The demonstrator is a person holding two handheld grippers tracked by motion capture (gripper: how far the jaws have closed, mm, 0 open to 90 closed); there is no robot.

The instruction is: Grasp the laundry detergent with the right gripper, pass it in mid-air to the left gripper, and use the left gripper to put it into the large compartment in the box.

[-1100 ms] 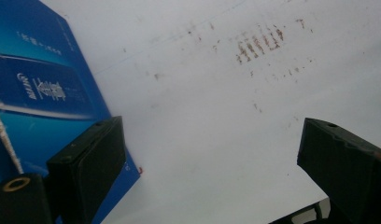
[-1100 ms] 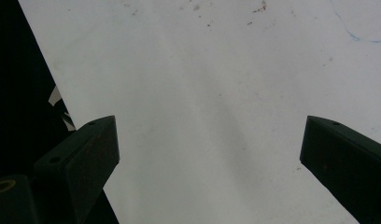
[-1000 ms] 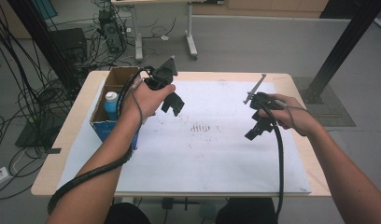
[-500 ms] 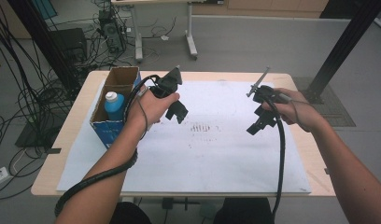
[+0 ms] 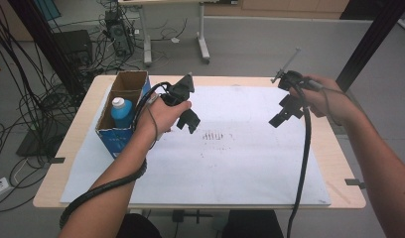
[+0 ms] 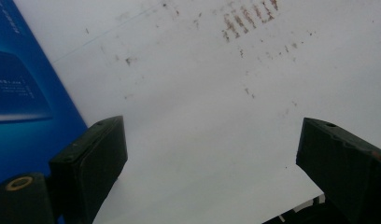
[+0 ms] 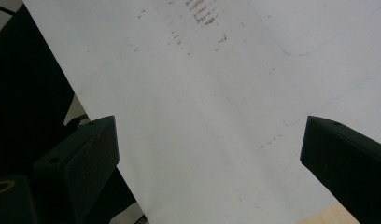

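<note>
At the left edge of the table (image 5: 339, 163) a cardboard box (image 5: 122, 101) with blue printed sides stood open-topped, its long axis running away from the person toward the table's far edge; inside it a blue bottle (image 5: 122, 113) with a white cap stood upright, cap pointing up, in the near half of the box. Just to the right of the box, the left gripper (image 5: 188, 119) was held above the white paper sheet (image 5: 230, 168), close to the box but apart from it, angled down and toward the sheet's middle. In the left gripper view its jaws stood wide apart with nothing between them, the box's blue wall (image 6: 20, 93) beside the left jaw and bare sheet ahead. A patch of short brownish marks (image 5: 213, 135) lay near the middle of the sheet, between the two grippers. Farther right, well apart from the box and bottle, the right gripper (image 5: 285, 113) hung over the sheet's far right part, tilted down and inward toward the marks. In the right gripper view its jaws also gaped wide and held nothing, with the sheet's edge and a corner of bare wooden tabletop (image 7: 333, 215) below
</note>
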